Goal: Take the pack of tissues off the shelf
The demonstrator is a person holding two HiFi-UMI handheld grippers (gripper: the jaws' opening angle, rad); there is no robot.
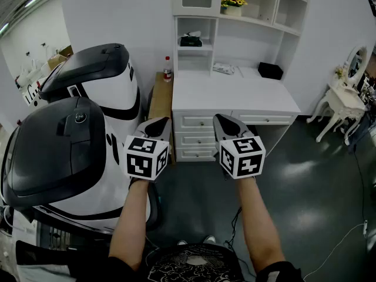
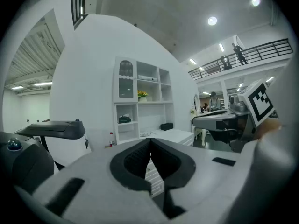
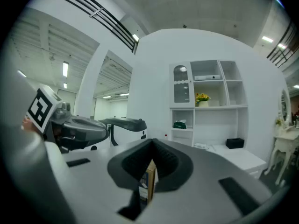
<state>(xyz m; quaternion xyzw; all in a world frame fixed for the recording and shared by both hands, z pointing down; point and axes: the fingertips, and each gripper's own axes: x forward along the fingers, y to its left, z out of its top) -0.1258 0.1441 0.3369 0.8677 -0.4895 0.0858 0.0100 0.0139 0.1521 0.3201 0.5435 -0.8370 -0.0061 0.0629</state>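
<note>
White wall backs a white desk, and its worktop [image 1: 235, 96] is my reference for everything else. A hutch [image 1: 276, 16] of open compartments rises off the back of the worktop. In the small cubby above the worktop's left end sits the pack of tissues [image 1: 191, 40]: a dark pack with a white sheet poking from its top, alone on its shelf. Higher above the worktop, a pot of yellow flowers [image 1: 233, 2] stands in a middle compartment. On the worktop a black box [image 1: 270, 70] sits at the right rear. Something pale and flat [image 1: 223, 69], which I cannot identify, lies toward the back nearer the tissues' side.

Along the worktop's left side runs a brown wooden panel [image 1: 160, 101], with a red-capped bottle [image 1: 167, 69] at its far end. Further left of the worktop stand two bulky white machines with black lids [image 1: 88, 98]. Well to the right of it is a white dressing table [image 1: 343, 101].

I hold both tools side by side in front of the worktop's drawers, well short of the tissues. The left claw [image 1: 157, 125] is clenched, its ribbed pads meeting with nothing between them. The right claw [image 1: 226, 124] is clenched and empty too. The brown sliver showing under its tips in the right gripper view is the wooden panel beyond.
</note>
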